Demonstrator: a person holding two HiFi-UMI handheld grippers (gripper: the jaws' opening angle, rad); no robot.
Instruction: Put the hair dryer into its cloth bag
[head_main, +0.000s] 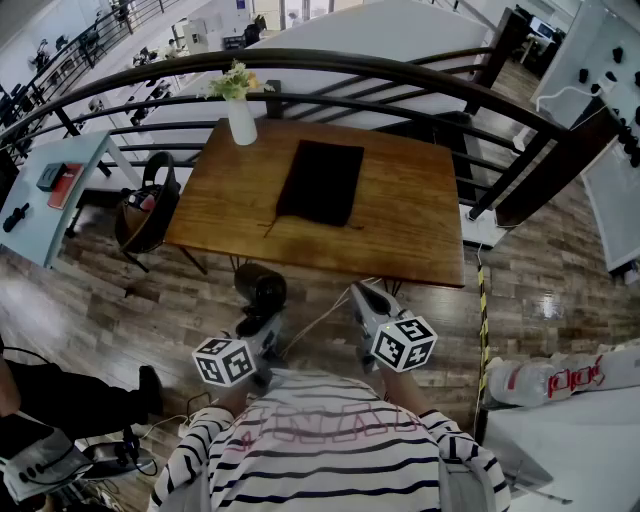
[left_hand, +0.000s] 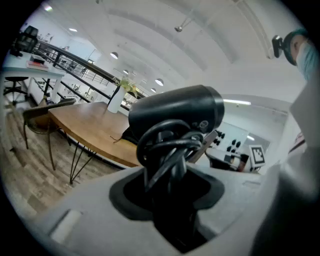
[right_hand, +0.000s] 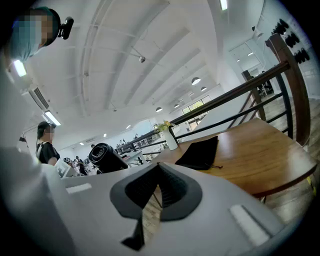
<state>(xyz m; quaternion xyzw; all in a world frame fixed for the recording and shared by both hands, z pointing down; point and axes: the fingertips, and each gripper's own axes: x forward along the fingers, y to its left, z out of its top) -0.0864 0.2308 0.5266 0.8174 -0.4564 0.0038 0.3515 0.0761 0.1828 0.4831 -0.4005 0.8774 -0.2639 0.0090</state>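
The black hair dryer (head_main: 260, 288) is held in front of the wooden table's (head_main: 420, 225) near edge, above the floor. My left gripper (head_main: 262, 320) is shut on its handle, which has the black cord (left_hand: 167, 147) wound round it. In the left gripper view the dryer's barrel (left_hand: 177, 112) fills the middle. The black cloth bag (head_main: 320, 182) lies flat in the middle of the table, its drawstring trailing toward me. My right gripper (head_main: 362, 296) hangs beside the dryer, shut and empty. The right gripper view shows the bag (right_hand: 200, 152) ahead and the dryer (right_hand: 105, 157) to the left.
A white vase (head_main: 241, 120) with flowers stands at the table's far left corner. A dark chair (head_main: 145, 210) sits at the table's left side. A curved black railing (head_main: 400, 75) runs behind the table. Plastic bottles (head_main: 560, 380) lie on a white surface at right.
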